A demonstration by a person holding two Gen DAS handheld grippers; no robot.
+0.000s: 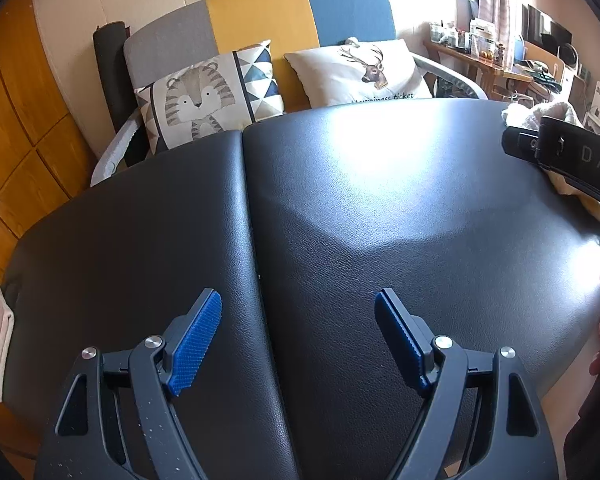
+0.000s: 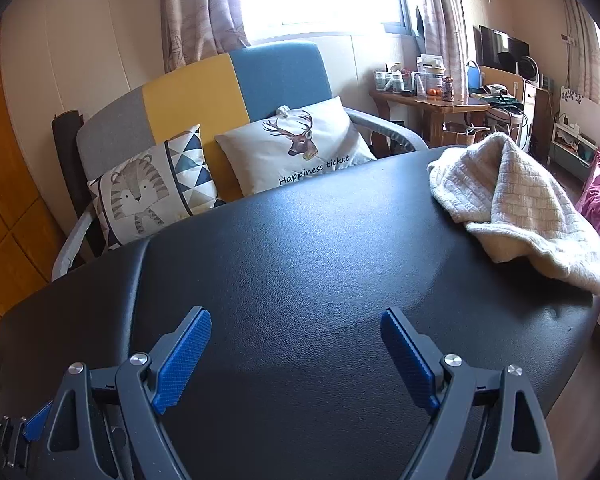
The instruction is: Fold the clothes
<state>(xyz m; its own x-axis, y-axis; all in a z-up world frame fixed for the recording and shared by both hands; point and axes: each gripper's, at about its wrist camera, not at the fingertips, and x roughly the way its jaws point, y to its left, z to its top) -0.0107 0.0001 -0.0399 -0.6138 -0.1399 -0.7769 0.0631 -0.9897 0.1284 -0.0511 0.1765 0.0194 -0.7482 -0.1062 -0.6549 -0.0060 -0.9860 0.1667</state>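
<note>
Lying well right of both wide-open, empty claws (image 1: pixel 298 336) (image 2: pixel 296 354): cream knit garment (image 2: pixel 516 204).

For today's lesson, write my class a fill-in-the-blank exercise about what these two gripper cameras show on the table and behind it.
1. The cream knitted garment lies crumpled on the ____ padded table.
2. The right gripper has its jaws ____, holding nothing.
3. The white cushion on the sofa shows a ____ head.
4. The left gripper hovers over the table with its blue pads ____.

Missing words: black; open; deer; apart
</note>
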